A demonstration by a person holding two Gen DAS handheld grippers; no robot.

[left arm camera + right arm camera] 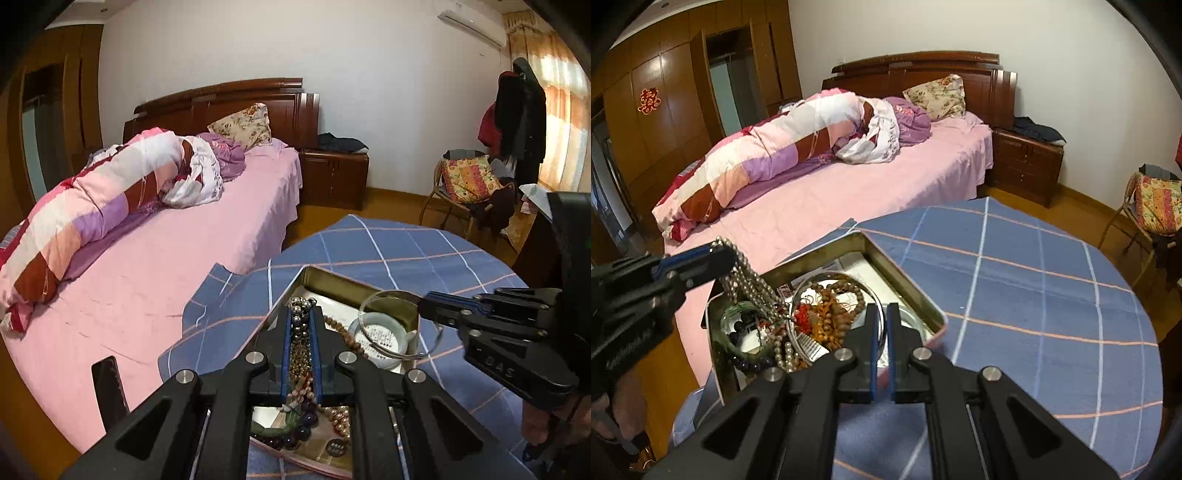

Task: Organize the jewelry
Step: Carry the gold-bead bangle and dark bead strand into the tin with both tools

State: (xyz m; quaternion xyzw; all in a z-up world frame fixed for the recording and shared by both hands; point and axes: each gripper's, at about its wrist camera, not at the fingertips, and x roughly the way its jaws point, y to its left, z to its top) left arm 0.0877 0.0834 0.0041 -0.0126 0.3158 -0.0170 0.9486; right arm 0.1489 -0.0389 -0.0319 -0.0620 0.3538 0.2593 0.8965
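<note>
On blue checked tablecloth (pixel 1034 280), L to R:

1. Left gripper (pixel 302 314) – fingers pressing together on silver bead necklace (pixel 301 325), w/ strand hanging down into tin at its L end.
2. Metal tin (pixel 908 284) – sitting open on cloth near bed side; holding green bangle (pixel 738 314), dark purple beads (pixel 299 424), pinkish pearl strand (pixel 338 417), brown wooden beads (pixel 842 295) w/ red tassel, printed paper underneath.
3. Clear bangle (pixel 391 325) – hanging tilted over tin's R end.
4. Right gripper (pixel 881 314) – tips pinching clear bangle's rim, jaws nearly meeting.
</note>
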